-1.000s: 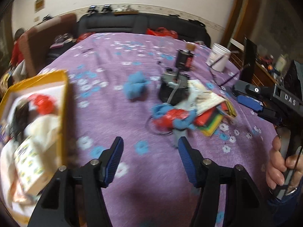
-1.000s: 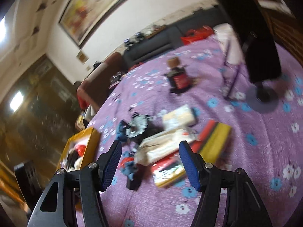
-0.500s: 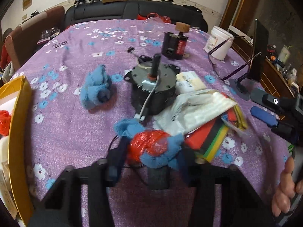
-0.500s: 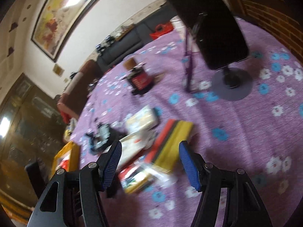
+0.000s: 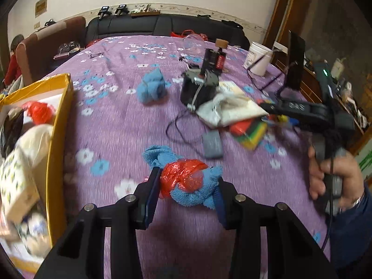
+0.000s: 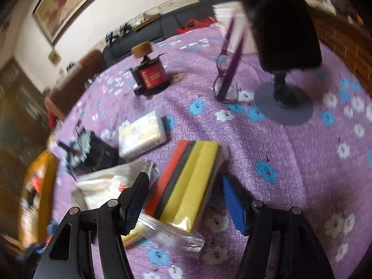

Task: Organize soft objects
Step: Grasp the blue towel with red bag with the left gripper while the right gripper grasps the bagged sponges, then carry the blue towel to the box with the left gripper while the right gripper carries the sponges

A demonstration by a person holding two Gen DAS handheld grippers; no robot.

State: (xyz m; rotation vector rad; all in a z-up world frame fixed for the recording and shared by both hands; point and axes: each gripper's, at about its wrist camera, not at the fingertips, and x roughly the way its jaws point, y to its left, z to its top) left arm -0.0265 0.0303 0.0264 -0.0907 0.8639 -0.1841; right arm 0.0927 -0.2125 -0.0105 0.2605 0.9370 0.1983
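1. Box [image 5: 59, 125], yellow, at table's left edge; soft stuff already inside. Judged drop target.
2. L gripper [image 5: 187, 189]: pads clamped on blue cloth [image 5: 197, 190] w/ red bag [image 5: 183, 174] bunched in it. Bundle sits low over purple table [image 5: 116, 121], just in front of cam; its tail trails away to upper left. Long axis runs roughly left-right across the pads.
3. To do well: keep squeeze firm, lift clear of box wall, release over the middle.
4. 2nd blue cloth [image 5: 151, 88] lies loose mid-table, near motor [image 5: 200, 88].
5. R gripper [image 6: 186, 197]: fingers apart, straddling sponge pack [image 6: 186, 186], not closed. Pack's long axis points away from cam, tilted right.
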